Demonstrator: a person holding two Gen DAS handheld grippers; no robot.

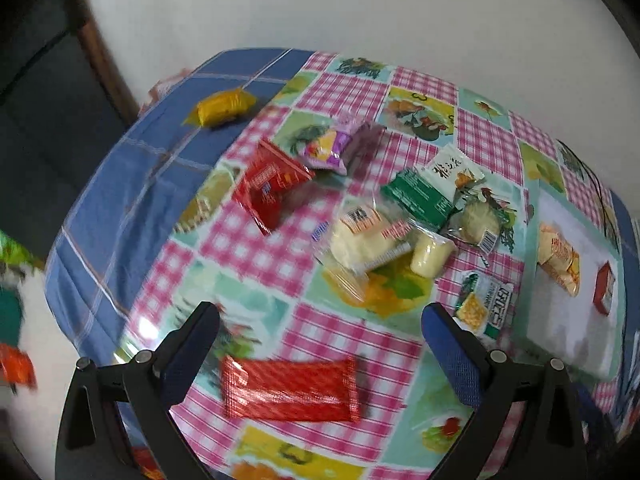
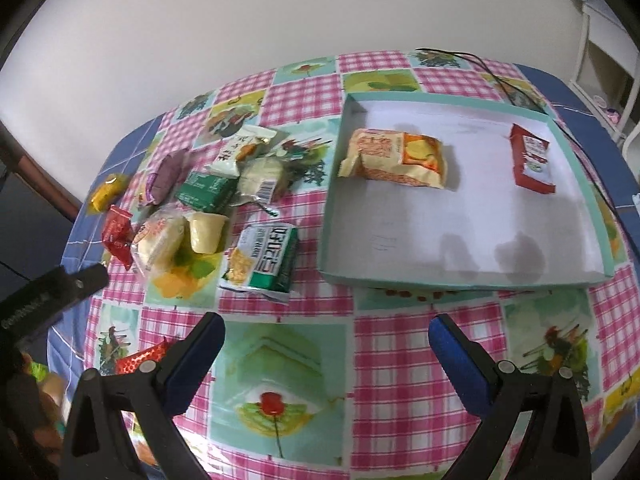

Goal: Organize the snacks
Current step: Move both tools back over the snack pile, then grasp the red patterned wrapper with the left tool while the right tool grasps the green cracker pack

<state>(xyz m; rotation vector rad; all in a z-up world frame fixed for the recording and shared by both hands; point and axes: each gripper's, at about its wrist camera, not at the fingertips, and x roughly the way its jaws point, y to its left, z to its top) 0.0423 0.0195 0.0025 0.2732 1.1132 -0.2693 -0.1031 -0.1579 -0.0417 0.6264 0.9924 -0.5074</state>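
Left gripper [image 1: 320,322] jaws wide, empty, above red flat packet [image 1: 290,388] near table's front edge; probably target—lower squarely. Right gripper [image 2: 326,334] wide, empty.

Snack packets [image 2: 208,200] heaped left, two in tray [image 2: 460,280]

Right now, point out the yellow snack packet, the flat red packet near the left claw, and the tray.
yellow snack packet [image 1: 224,107], left wrist view, middle of its wrapper.
flat red packet [image 1: 290,388], left wrist view, centre of its face.
tray [image 2: 460,282], right wrist view, near wall.
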